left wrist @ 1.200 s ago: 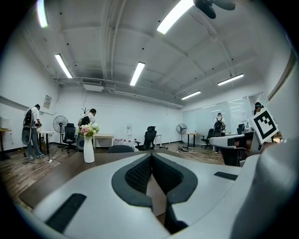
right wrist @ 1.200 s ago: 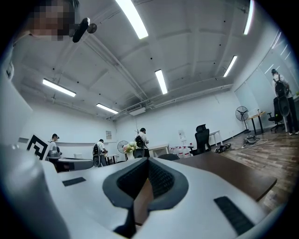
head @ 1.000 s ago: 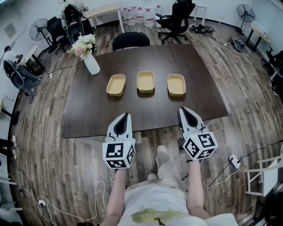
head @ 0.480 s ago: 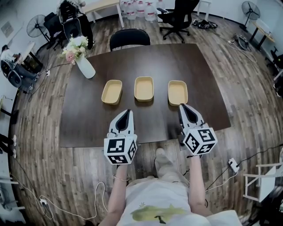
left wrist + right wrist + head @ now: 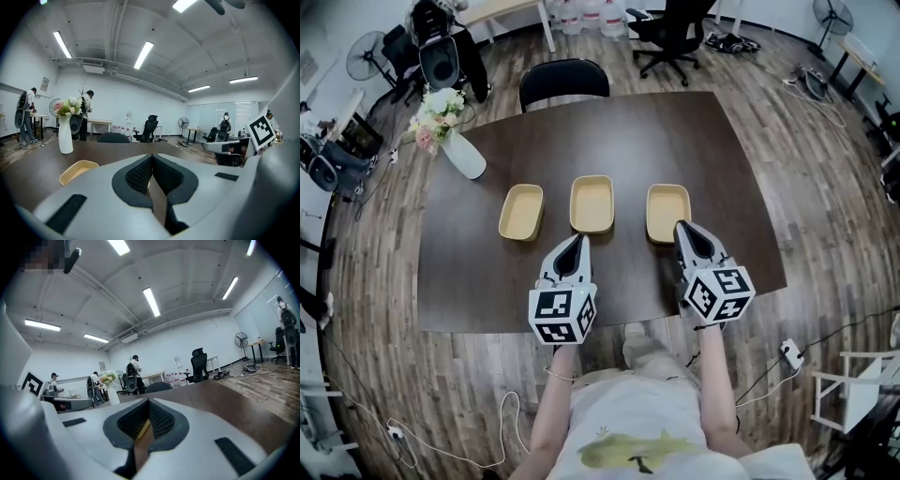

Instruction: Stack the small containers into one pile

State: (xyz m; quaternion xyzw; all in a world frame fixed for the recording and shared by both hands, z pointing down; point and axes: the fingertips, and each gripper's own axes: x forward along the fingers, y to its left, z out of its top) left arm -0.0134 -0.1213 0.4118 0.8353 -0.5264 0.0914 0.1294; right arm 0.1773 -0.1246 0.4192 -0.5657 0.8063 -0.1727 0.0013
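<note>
Two hand-held grippers hang over the near half of the bench (image 5: 675, 131), both closed on nothing. The pads of the left hand-held gripper (image 5: 578, 240) meet at the tips, and so do those of the right hand-held gripper (image 5: 681, 226). The right one's tip sits at the near rim of the right container (image 5: 667, 208), so that looks like the shortest reach. The left one points at the near end of the middle container (image 5: 592, 201), with the left container (image 5: 521, 212) off to its left. All three shallow tan containers lie side by side but apart, long axes running away from the person. No brand or label shows on them; the only print is the square markers on the cubes.
</note>
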